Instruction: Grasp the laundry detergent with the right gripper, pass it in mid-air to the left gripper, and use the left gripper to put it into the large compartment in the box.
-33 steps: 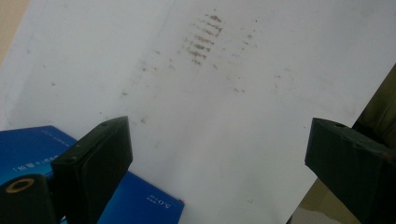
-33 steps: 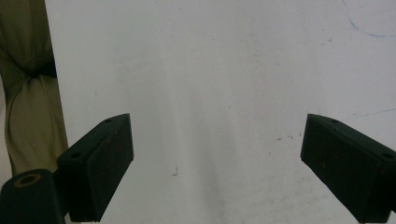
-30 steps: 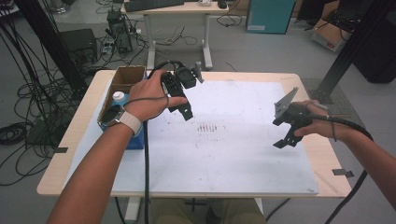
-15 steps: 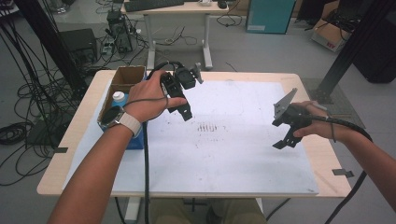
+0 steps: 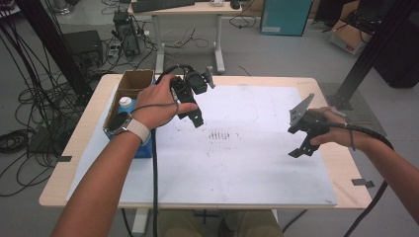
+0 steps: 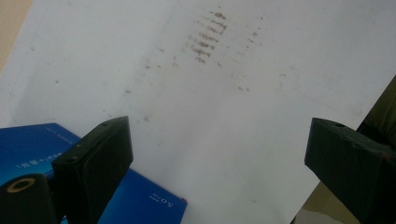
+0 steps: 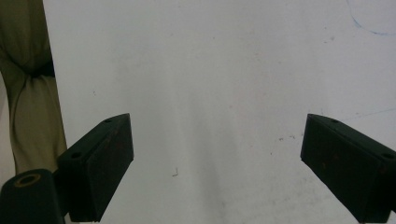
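My left gripper (image 5: 193,112) is held in a hand above the white sheet (image 5: 247,163), left of the middle, and points down at it. In the left gripper view this gripper (image 6: 219,158) stands open with nothing between its fingers, over bare paper with brown smudges (image 6: 208,39). At the sheet's right side, a hand holds my right gripper (image 5: 302,148) just above the paper. Seen in the right gripper view, it (image 7: 215,158) is open too, with plain white sheet (image 7: 224,84) under the gap.
A cardboard box (image 5: 133,81) sits at the table's far left, with a white-capped bottle (image 5: 126,102) beside it. A blue box (image 5: 146,148) (image 6: 140,196) lies at the sheet's left edge under the left forearm. Olive trouser cloth (image 7: 28,93) shows past the front edge.
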The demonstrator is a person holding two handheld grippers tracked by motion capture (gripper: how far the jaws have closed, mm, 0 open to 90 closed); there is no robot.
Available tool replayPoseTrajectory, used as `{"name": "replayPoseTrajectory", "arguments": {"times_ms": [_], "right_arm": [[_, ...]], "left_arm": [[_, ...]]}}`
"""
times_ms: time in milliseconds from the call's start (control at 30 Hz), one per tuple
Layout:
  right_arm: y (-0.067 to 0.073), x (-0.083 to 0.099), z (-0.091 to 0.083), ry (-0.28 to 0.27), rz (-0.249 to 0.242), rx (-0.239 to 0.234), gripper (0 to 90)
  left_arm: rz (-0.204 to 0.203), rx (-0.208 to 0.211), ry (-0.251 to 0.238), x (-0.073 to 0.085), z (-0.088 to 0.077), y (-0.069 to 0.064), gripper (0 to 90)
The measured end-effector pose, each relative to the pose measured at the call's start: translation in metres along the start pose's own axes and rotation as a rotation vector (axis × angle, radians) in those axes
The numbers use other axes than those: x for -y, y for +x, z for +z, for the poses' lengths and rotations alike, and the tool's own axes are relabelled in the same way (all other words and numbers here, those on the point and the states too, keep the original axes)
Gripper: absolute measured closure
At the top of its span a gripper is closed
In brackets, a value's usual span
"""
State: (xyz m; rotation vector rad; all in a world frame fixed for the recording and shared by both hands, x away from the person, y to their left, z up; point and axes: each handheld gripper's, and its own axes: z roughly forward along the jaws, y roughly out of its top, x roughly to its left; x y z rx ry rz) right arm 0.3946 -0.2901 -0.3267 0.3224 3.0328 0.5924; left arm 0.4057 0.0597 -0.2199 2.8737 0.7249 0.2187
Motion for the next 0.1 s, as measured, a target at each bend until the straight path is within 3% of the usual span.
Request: {"name": "replayPoseTrajectory", "arguments": {"times_ms": [100], "right_arm": [[0.0,0.001,-0.0005,0.002,0.006,0.001,9.3]], "left_arm": [[-0.005,0.002,-0.002,0.0005,-0.001,0.0014,7.8]]}}
